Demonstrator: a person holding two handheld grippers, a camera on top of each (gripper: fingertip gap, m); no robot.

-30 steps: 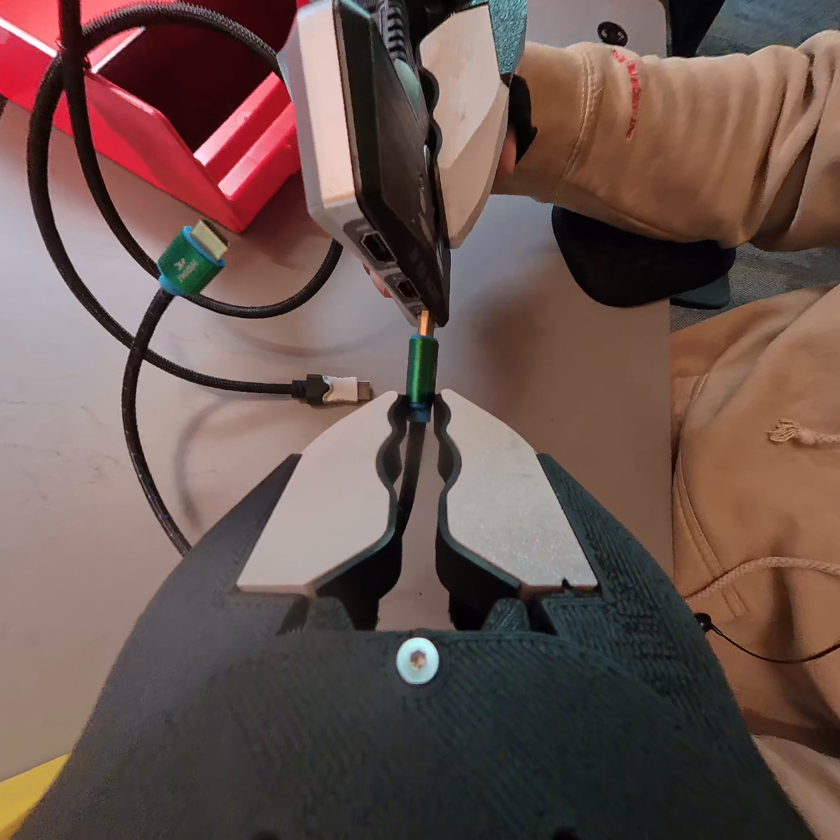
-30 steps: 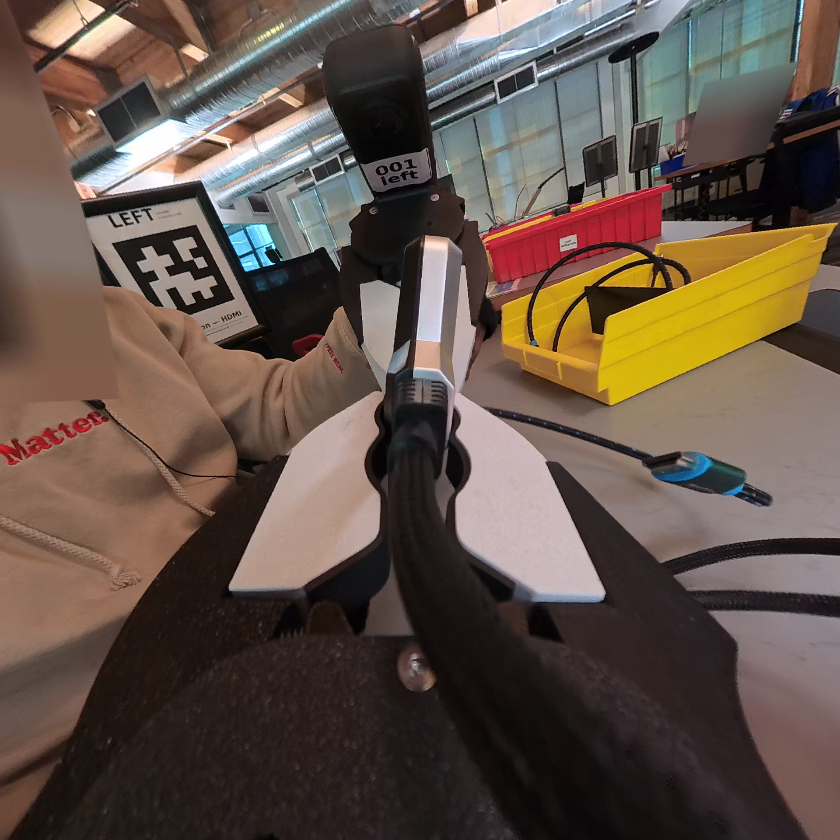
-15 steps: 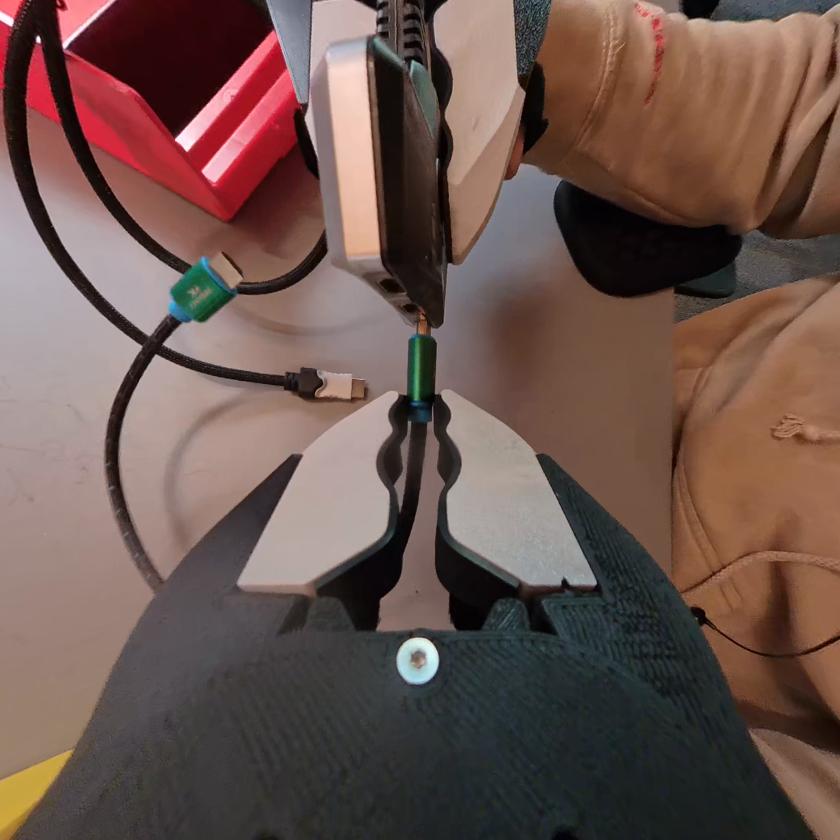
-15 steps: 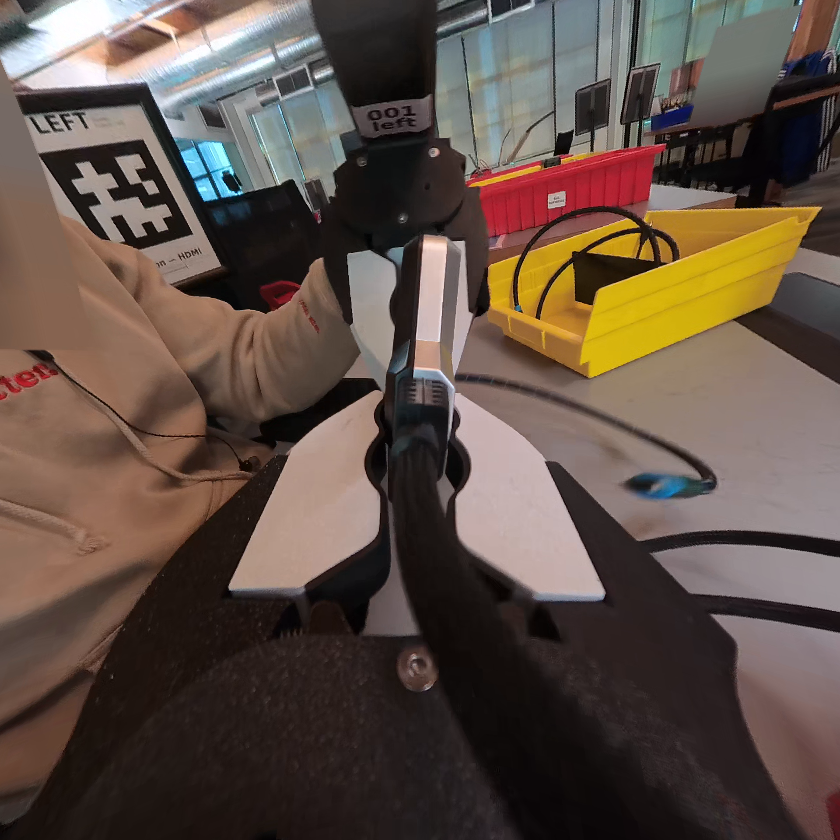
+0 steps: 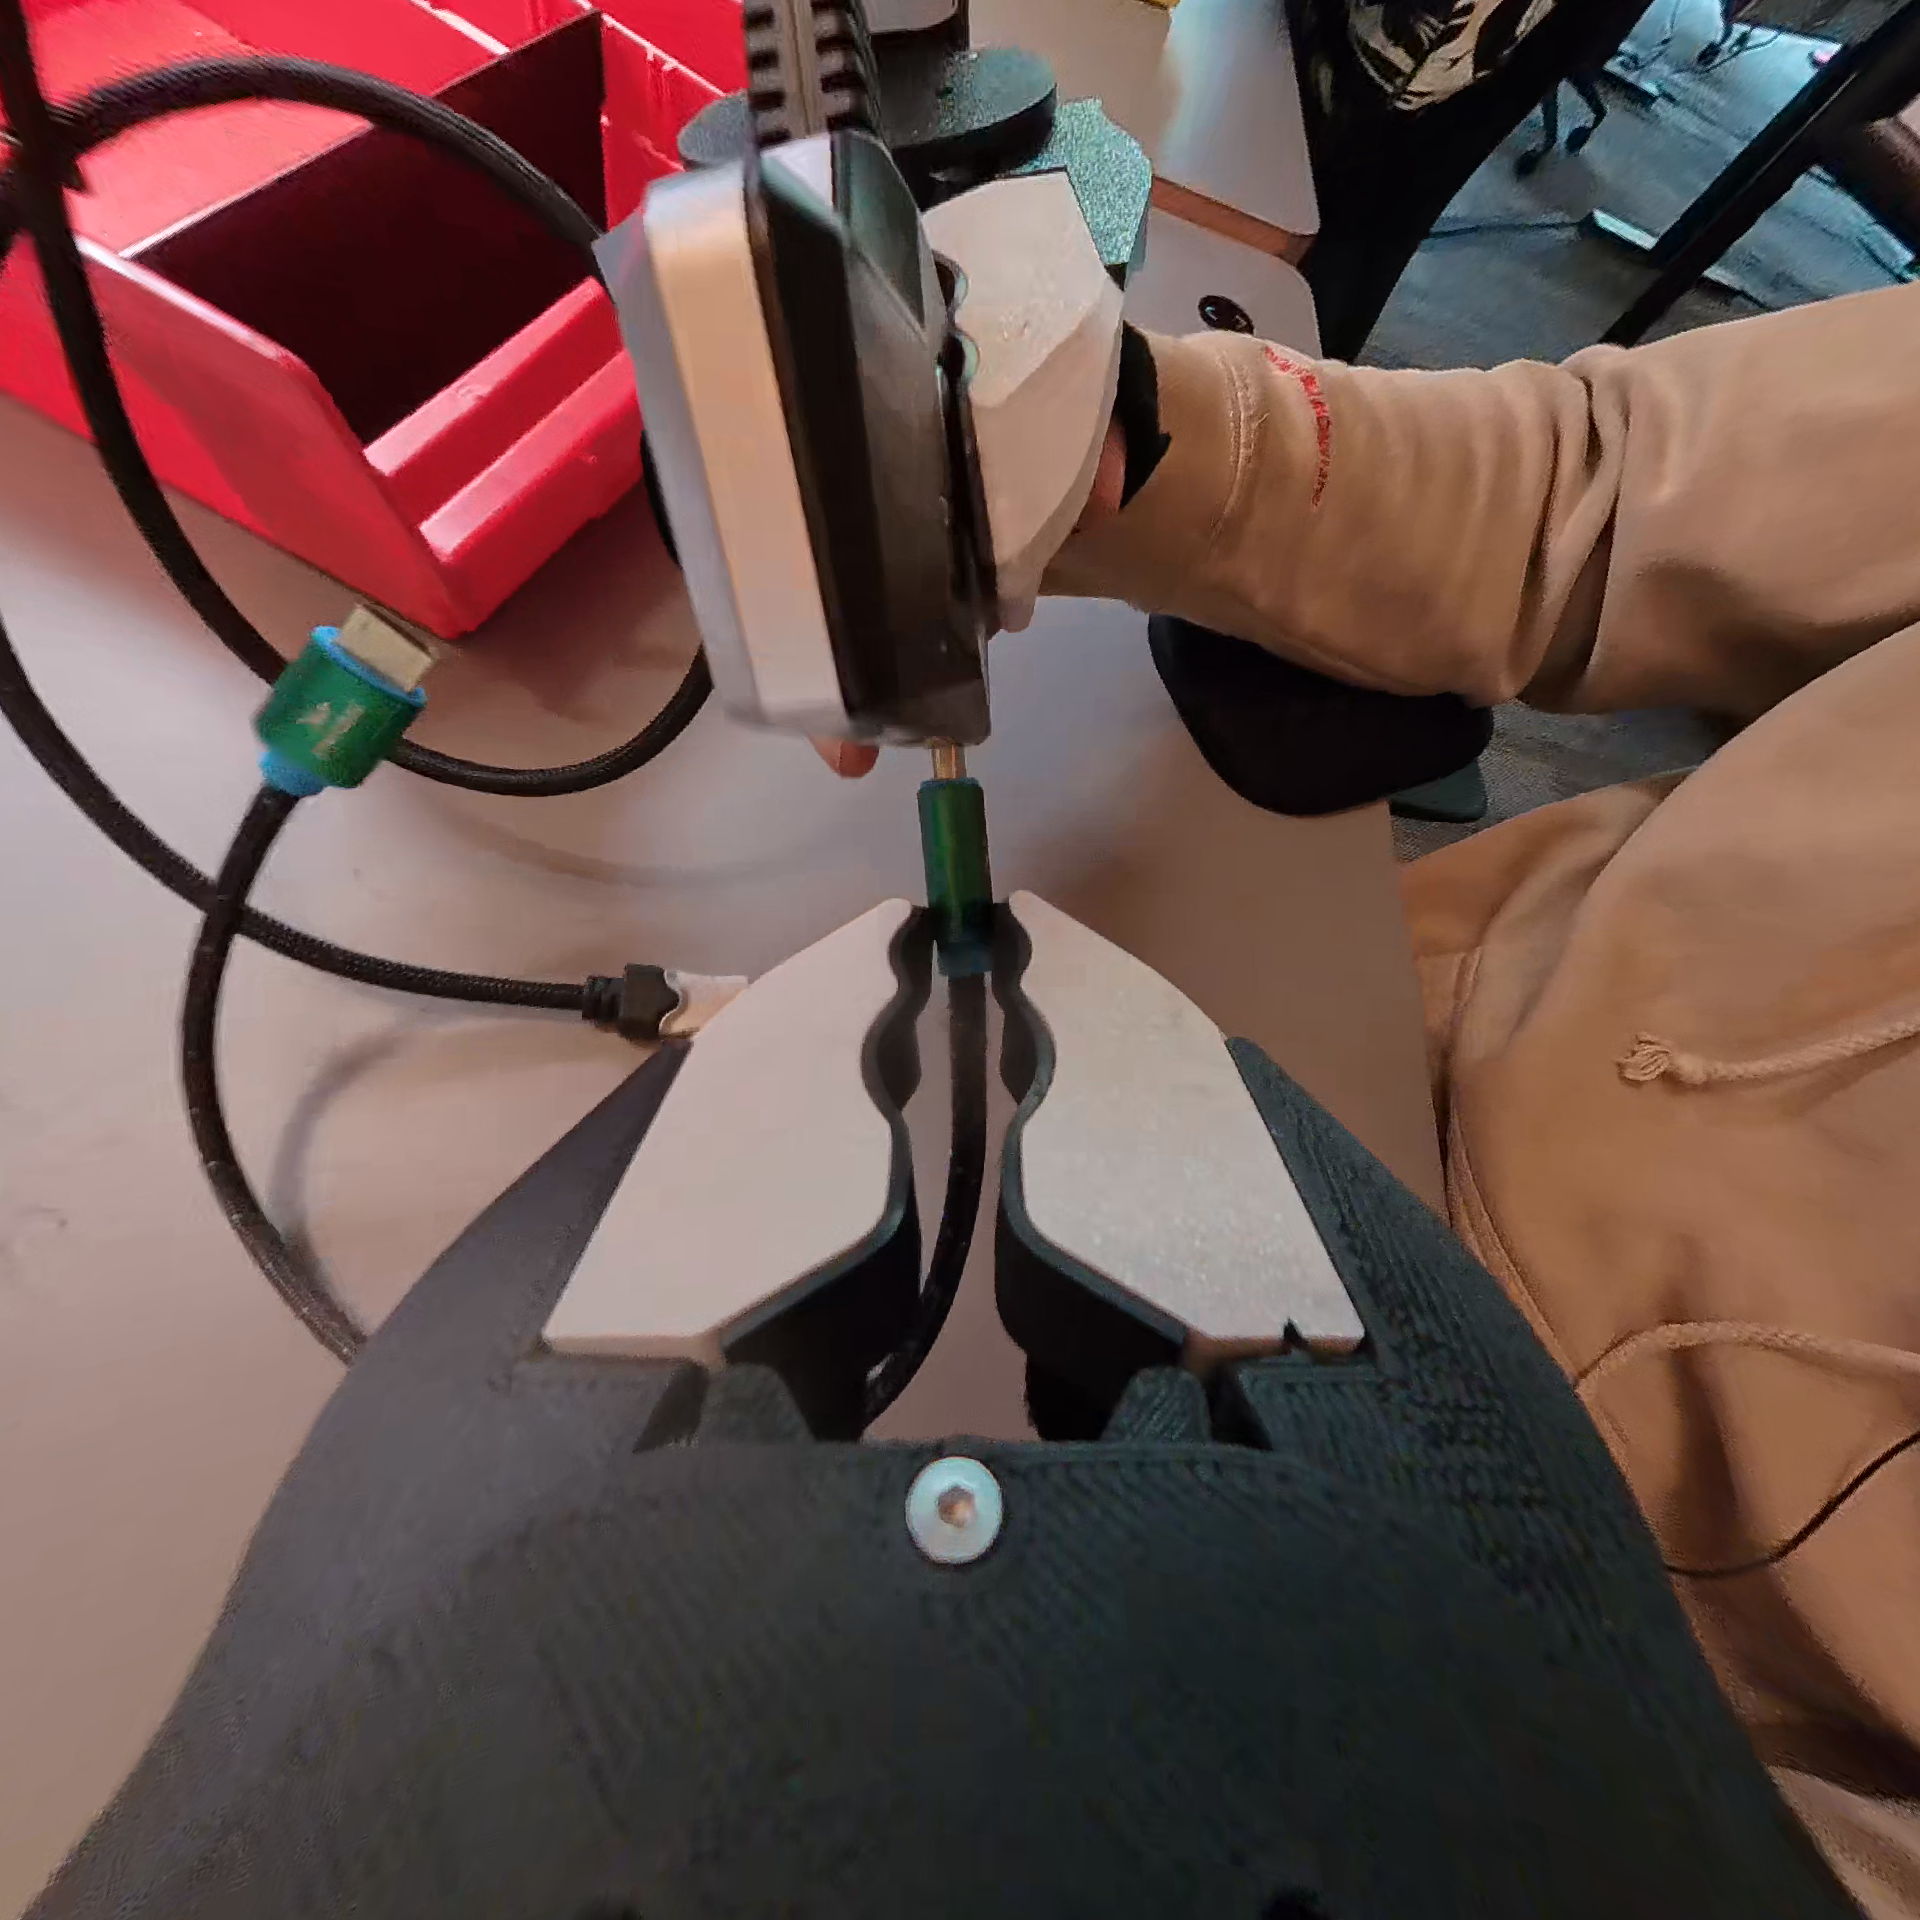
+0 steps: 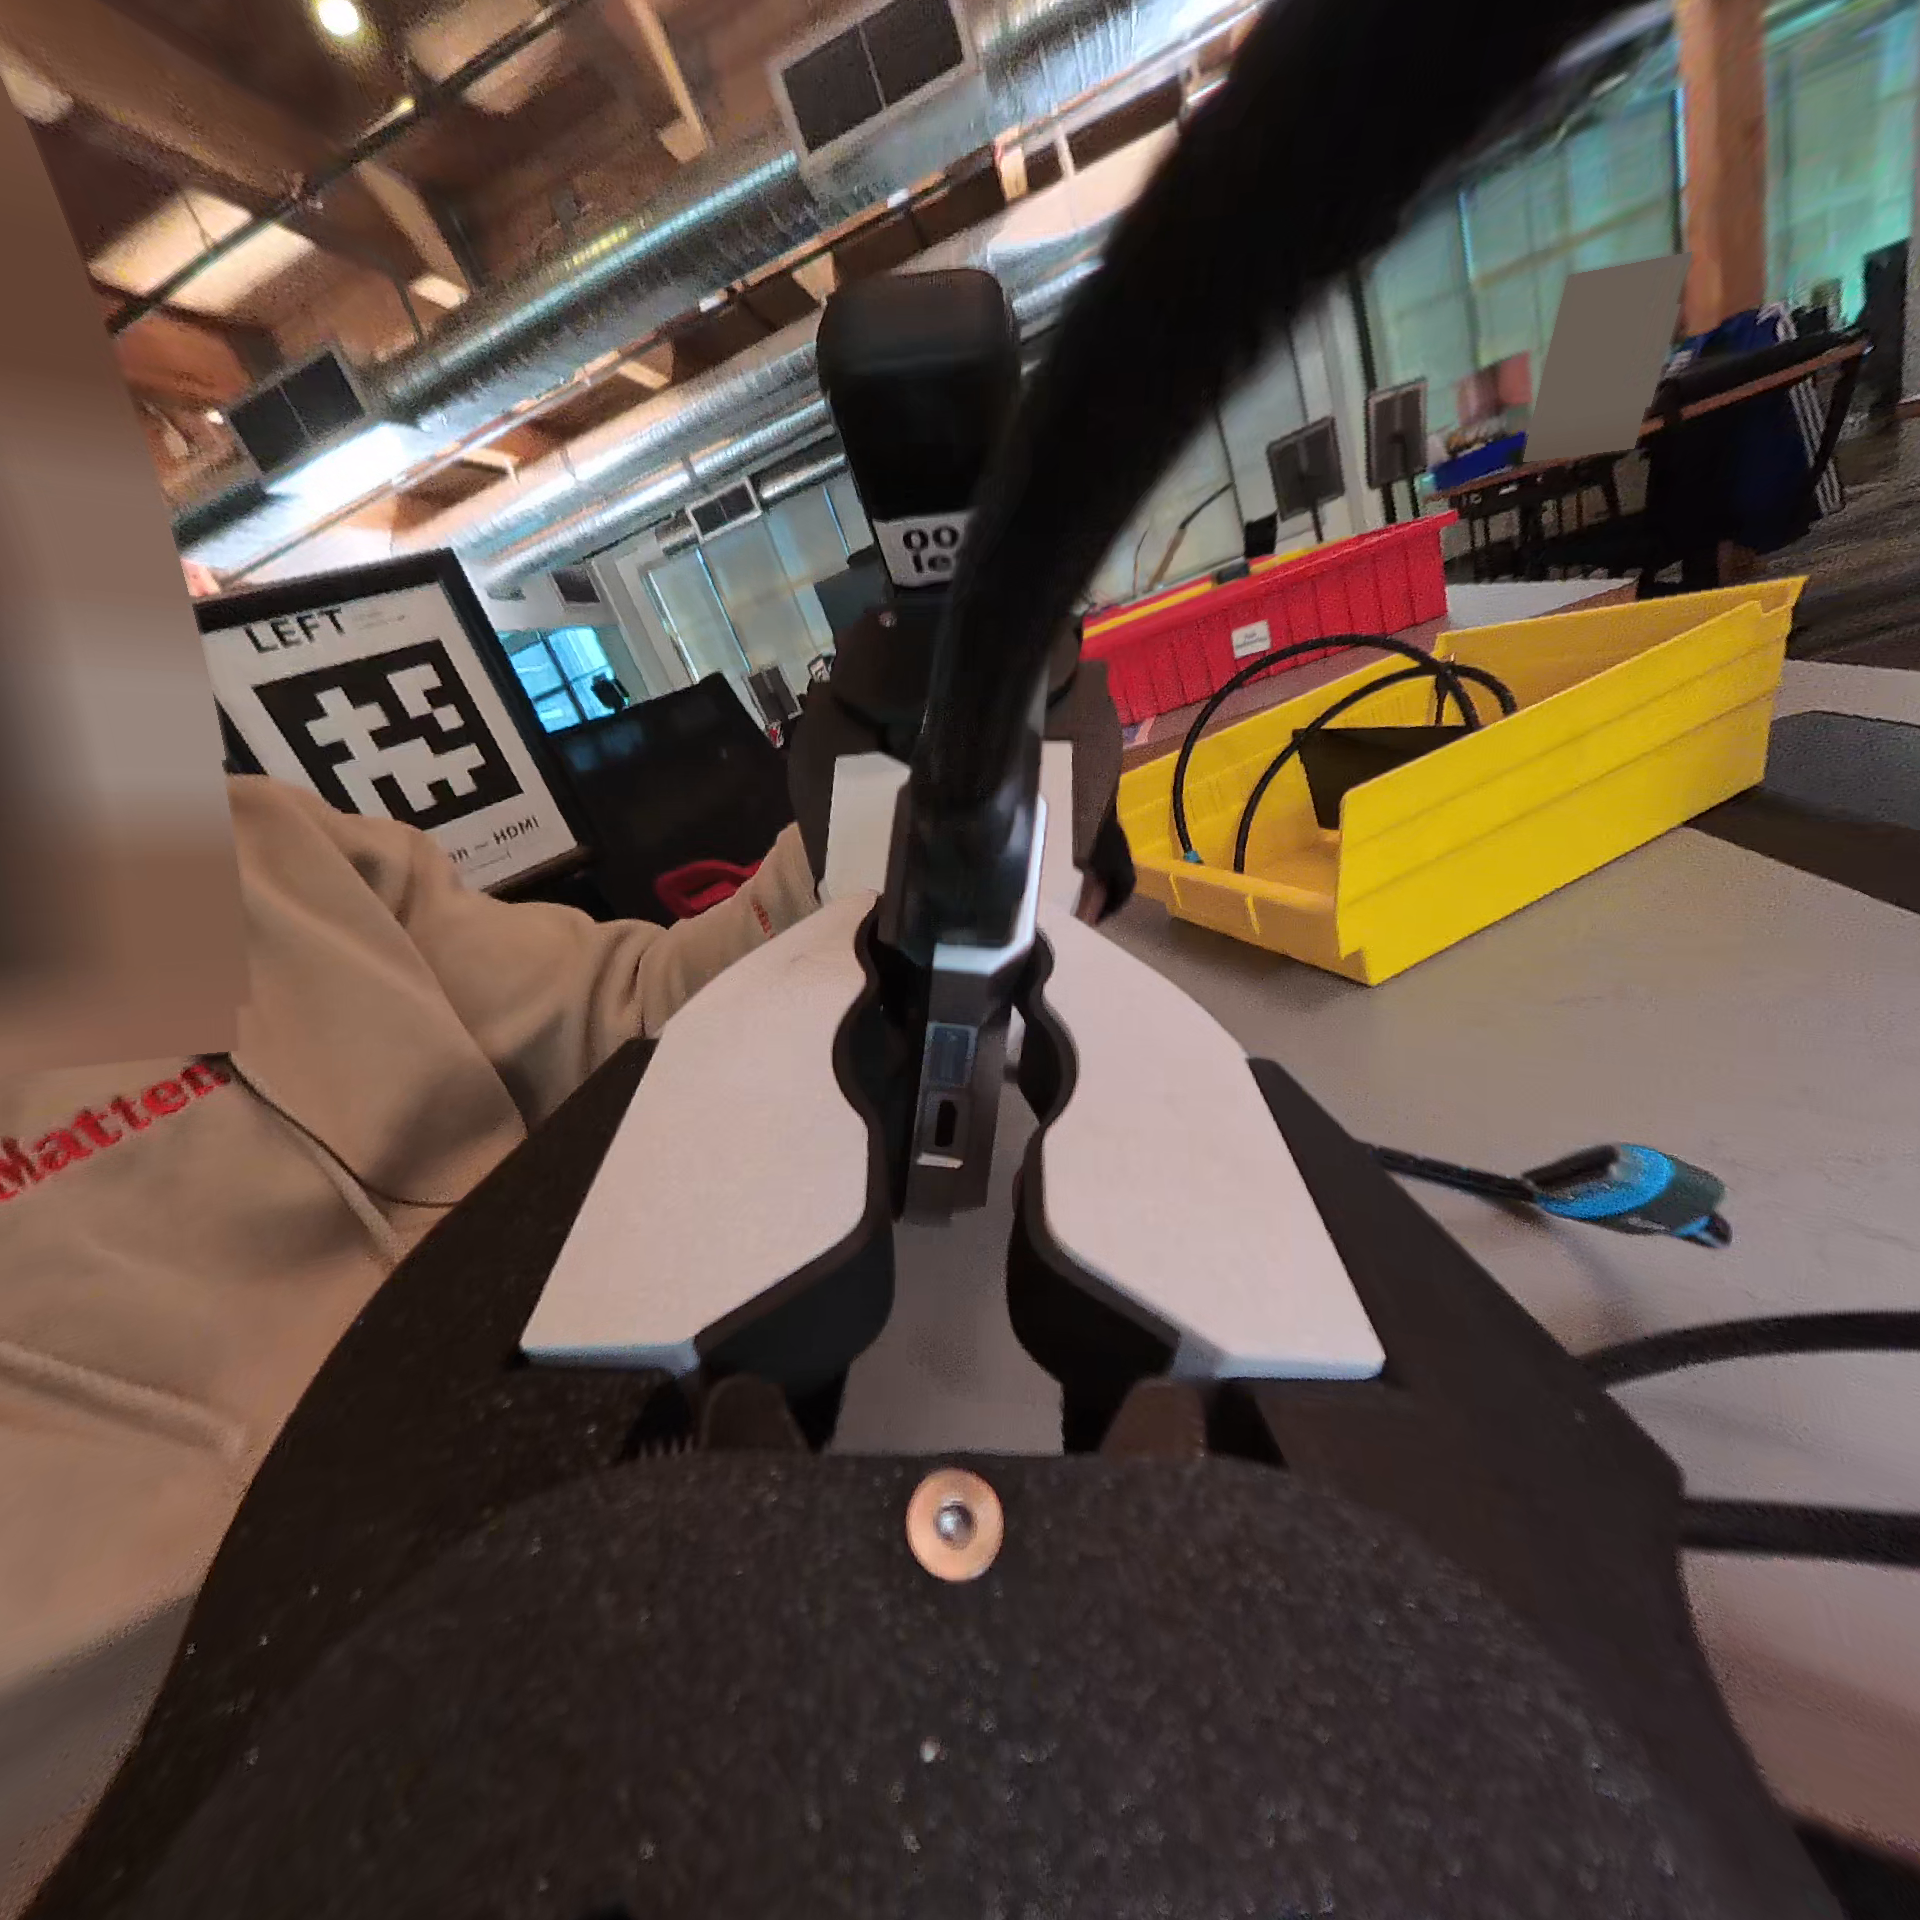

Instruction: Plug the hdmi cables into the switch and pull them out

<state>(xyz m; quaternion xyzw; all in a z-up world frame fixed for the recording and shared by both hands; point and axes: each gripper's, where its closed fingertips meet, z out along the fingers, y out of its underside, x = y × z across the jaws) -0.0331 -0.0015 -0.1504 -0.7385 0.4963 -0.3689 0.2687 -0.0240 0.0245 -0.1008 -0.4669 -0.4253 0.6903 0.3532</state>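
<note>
Pinching a green plug, left hand-held gripper clenched on it, metal tip at the switch, right hand-held gripper clamping the switch above the table.

A pale tabletop carries a red bin at its far left and a yellow bin farther off. A green-shelled HDMI plug and a silver-tipped plug lie on it with looping black braided cables, well apart from a blue-shelled plug.

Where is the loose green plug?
In the left wrist view, the loose green metal HDMI plug lies at the left on the table, just before the red plastic bin.
</note>
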